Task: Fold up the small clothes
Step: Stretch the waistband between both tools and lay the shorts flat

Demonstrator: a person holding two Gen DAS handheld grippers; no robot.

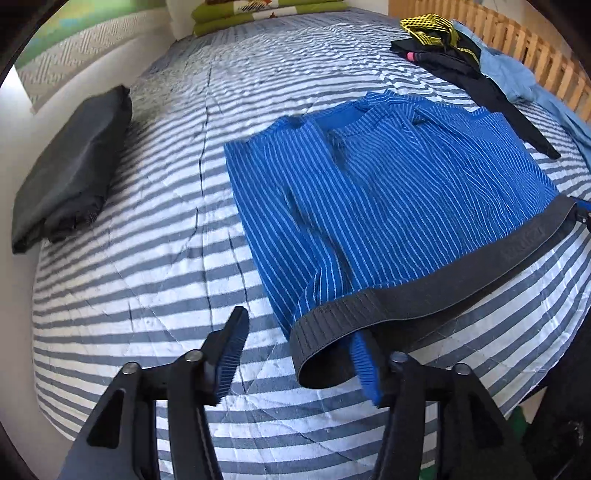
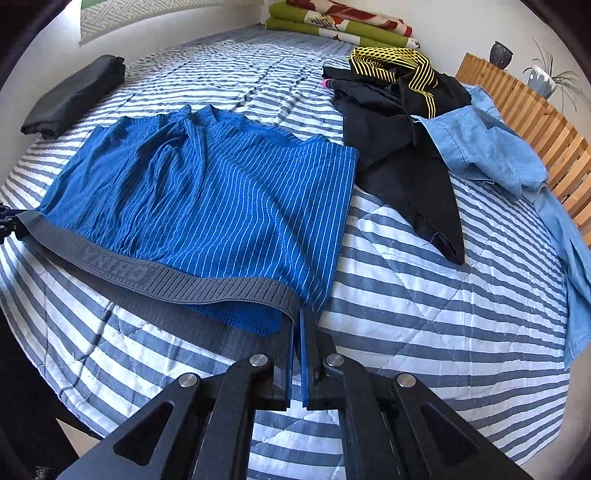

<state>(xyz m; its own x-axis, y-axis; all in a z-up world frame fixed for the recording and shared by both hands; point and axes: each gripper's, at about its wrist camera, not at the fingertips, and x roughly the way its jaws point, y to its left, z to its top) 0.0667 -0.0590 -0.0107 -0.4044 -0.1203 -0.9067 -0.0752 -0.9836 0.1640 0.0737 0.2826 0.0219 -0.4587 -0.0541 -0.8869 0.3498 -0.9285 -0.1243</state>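
Blue pinstriped shorts (image 1: 388,192) (image 2: 207,192) with a dark grey waistband (image 1: 424,295) (image 2: 166,280) lie flat on the striped bed cover. In the right wrist view, my right gripper (image 2: 297,332) is shut on the waistband's right corner. It also shows at the far right edge of the left wrist view as the right gripper (image 1: 583,214). My left gripper (image 1: 299,354) stands open at the waistband's other end. The band's corner curls over its right finger (image 1: 364,363), and the left finger (image 1: 232,350) is clear of the cloth.
A folded dark grey garment (image 1: 70,173) (image 2: 74,96) lies at the bed's left edge. A pile of black, yellow-striped and light blue clothes (image 2: 424,125) (image 1: 476,62) lies at the right, beside a wooden slatted rail (image 2: 535,129). Folded green bedding (image 2: 340,22) sits at the far end.
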